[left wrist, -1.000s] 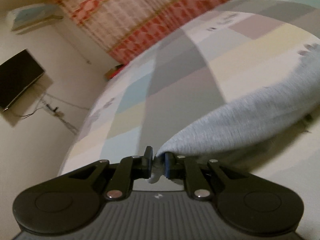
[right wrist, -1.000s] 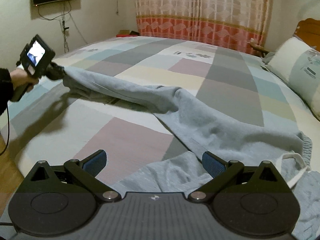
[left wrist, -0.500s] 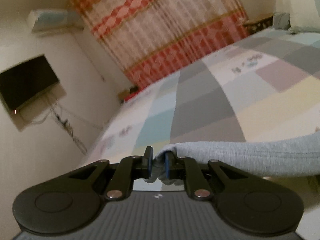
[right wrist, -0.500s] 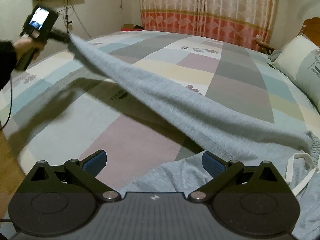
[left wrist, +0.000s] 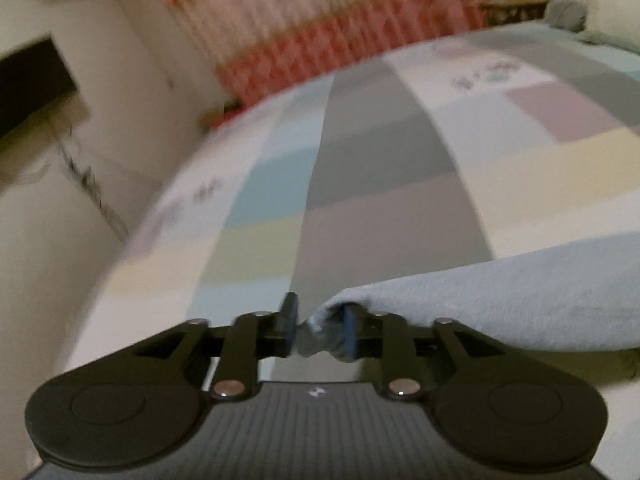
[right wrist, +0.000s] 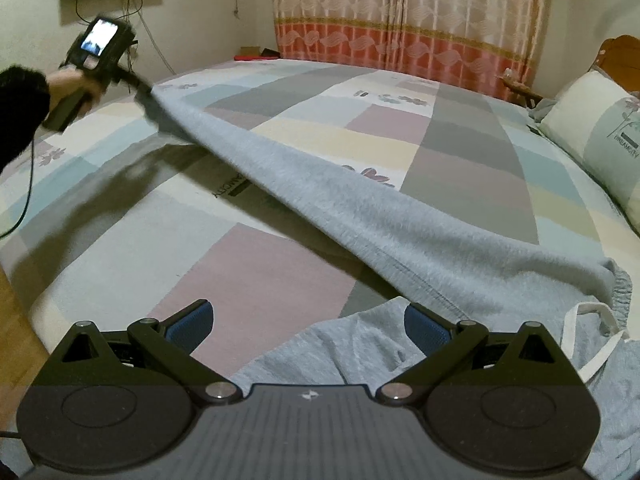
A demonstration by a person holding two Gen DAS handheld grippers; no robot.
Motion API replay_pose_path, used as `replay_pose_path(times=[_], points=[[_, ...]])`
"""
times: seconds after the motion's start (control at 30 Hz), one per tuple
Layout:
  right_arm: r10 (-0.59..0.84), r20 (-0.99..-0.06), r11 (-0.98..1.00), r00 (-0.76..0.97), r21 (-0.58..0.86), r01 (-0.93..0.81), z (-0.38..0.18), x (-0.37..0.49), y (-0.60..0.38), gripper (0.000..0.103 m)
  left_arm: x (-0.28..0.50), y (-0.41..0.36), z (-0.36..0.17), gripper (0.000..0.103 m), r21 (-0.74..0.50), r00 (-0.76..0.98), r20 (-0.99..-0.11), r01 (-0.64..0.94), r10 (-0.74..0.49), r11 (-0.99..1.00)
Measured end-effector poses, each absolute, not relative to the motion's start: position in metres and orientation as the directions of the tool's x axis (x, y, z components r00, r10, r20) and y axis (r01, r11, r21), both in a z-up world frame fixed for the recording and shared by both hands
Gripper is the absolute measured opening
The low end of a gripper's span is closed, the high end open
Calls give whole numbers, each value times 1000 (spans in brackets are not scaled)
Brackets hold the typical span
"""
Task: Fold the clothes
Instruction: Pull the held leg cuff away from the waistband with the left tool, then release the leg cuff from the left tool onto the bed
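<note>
Left wrist view: the left gripper [left wrist: 318, 330] pinches a grey sweatpants [right wrist: 360, 216] leg end, lifted taut over the patchwork bedsheet [right wrist: 256, 272]. The right gripper [right wrist: 308, 326] is spread wide above the near waistband. A pillow [right wrist: 600, 136] lies far right, a curtain [right wrist: 404, 12] beyond.

On my feeds the trousers [right wrist: 400, 224] read pale grey-blue, with a white drawstring [right wrist: 592, 344] at four o'clock. The bed [right wrist: 256, 272] under them wears a patchwork of mauve, grey, pale yellow, light blue and white blocks, some with small flower prints. At twelve o'clock hangs a curtain [right wrist: 404, 12], cream with coral-red leaf bands. Both tools are black with blue pads [right wrist: 424, 326].
</note>
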State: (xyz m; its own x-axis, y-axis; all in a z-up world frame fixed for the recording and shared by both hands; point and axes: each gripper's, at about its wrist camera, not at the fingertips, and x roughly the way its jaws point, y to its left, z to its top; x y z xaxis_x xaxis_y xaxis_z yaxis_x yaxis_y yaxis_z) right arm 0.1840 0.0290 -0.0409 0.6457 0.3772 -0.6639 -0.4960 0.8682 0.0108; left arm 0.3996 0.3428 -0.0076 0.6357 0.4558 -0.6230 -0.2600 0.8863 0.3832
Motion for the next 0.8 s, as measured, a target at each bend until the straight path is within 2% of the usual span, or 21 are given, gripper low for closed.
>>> replay_pose_path(times=[0.03, 0.1, 0.13, 0.17, 0.33, 0.53, 0.63, 0.7, 0.8], points=[[379, -666, 866, 643, 12, -499, -41, 184, 30, 103, 397, 350, -15, 42, 364, 615, -651, -262, 446, 894], [383, -667, 862, 639, 11, -506, -43, 185, 32, 103, 392, 364, -30, 44, 326, 572, -704, -269, 422, 907], [386, -668, 860, 637, 11, -510, -43, 185, 34, 103, 389, 370, -36, 49, 305, 555, -724, -275, 410, 912], [388, -669, 859, 635, 12, -512, -43, 184, 35, 103, 386, 375, -36, 52, 282, 552, -733, -286, 398, 916], [391, -669, 852, 631, 5, -523, -43, 182, 38, 103, 377, 391, -31, 58, 178, 561, -751, -337, 349, 925], [390, -662, 854, 640, 0, -520, -40, 178, 36, 103, 372, 378, -29, 60, 274, 534, -748, -292, 394, 916], [389, -657, 856, 646, -3, -518, -38, 175, 32, 103, 367, 375, -26, 65, 353, 508, -738, -271, 444, 896], [390, -651, 858, 651, -1, -514, -36, 172, 29, 103, 363, 375, -23, 64, 397, 489, -723, -285, 489, 872], [390, -650, 860, 652, 3, -510, -35, 167, 24, 103, 356, 371, -15, 63, 394, 492, -720, -290, 489, 872]])
